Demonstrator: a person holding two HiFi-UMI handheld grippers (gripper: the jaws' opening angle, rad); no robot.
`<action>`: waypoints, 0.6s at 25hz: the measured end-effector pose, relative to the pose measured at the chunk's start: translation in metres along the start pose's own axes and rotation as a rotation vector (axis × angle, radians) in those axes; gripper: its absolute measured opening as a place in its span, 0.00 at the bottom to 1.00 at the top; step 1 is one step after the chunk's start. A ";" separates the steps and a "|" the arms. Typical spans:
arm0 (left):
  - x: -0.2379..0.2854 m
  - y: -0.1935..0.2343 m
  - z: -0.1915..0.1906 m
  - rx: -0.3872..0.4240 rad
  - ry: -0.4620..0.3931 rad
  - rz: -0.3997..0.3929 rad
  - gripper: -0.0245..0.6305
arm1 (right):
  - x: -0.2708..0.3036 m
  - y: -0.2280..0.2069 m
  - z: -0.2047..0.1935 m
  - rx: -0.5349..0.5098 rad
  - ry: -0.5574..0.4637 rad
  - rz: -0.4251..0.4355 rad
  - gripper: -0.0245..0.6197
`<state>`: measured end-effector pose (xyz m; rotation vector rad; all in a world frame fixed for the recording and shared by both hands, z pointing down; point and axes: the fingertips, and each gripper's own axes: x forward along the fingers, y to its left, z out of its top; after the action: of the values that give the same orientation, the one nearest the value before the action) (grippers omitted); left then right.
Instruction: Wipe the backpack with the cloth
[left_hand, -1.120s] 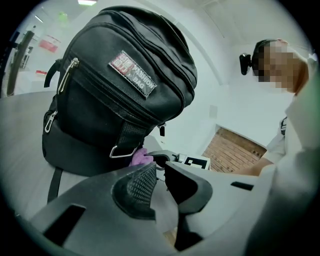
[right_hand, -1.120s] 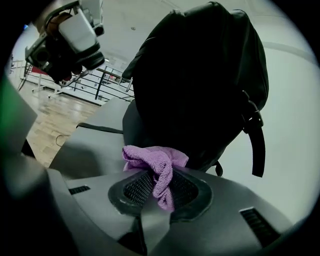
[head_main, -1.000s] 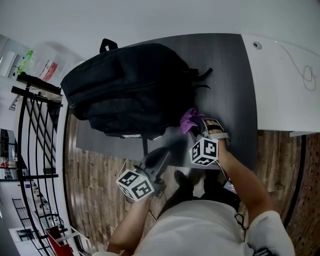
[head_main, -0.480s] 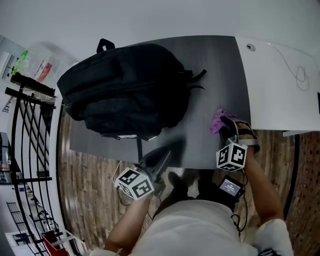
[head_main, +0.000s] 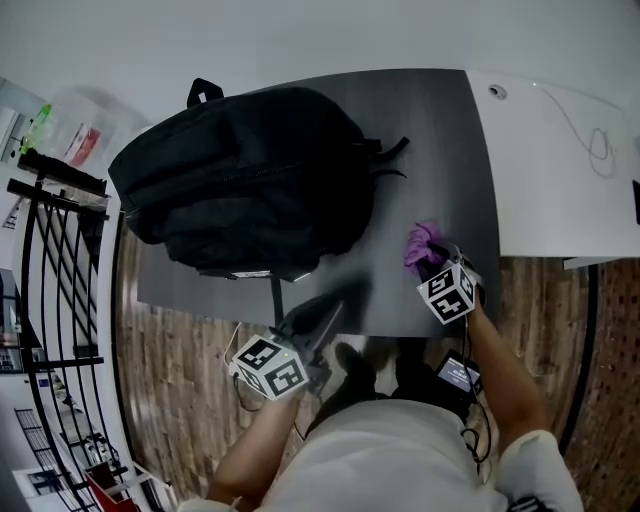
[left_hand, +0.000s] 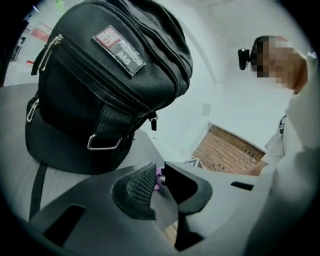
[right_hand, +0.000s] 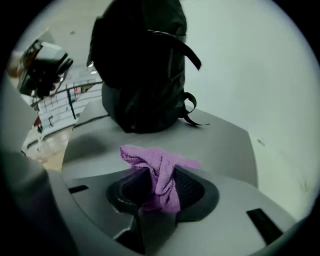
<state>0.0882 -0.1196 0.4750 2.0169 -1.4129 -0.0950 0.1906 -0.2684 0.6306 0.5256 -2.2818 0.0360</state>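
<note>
A black fabric backpack (head_main: 240, 180) with zipped pockets is seen lying on its side across the far left part of a dark grey tabletop (head_main: 440, 130). It is touched by neither gripper. The crumpled purple microfibre cloth (right_hand: 159, 172) is found well apart from the backpack, near the table's front right edge, between the pads of the right gripper (head_main: 432, 262). Its upper folds are bunched above the pads. These jaws have just been opening. The cloth is pinched narrow where the pads meet it, so a light grip is judged to remain. The left gripper (head_main: 330, 308) is held at the table's front edge, below the backpack. Its jaws are drawn almost together with only a slit between them, and nothing is held.

The step in hand is judged to be the setting down of the cloth on the bare tabletop. It is best done if the cloth is lowered until its hanging end rests on the surface before the pads are parted further. A spot well inside the edge should be chosen so that no fold hangs over. Once the pads are clear on both sides, the gripper should be drawn straight back along its own line, so that the fibres are not snagged and dragged.
</note>
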 end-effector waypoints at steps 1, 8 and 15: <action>0.000 0.001 -0.001 -0.003 0.002 0.002 0.11 | 0.001 -0.003 -0.003 0.070 -0.004 0.024 0.23; 0.002 0.001 0.000 -0.002 0.004 -0.008 0.11 | -0.004 -0.016 -0.015 0.260 0.005 0.143 0.49; 0.001 0.002 0.001 -0.002 0.002 -0.004 0.11 | -0.018 -0.015 -0.008 0.353 -0.019 0.207 0.58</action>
<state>0.0869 -0.1215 0.4760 2.0177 -1.4066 -0.0964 0.2133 -0.2744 0.6217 0.4661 -2.3511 0.5464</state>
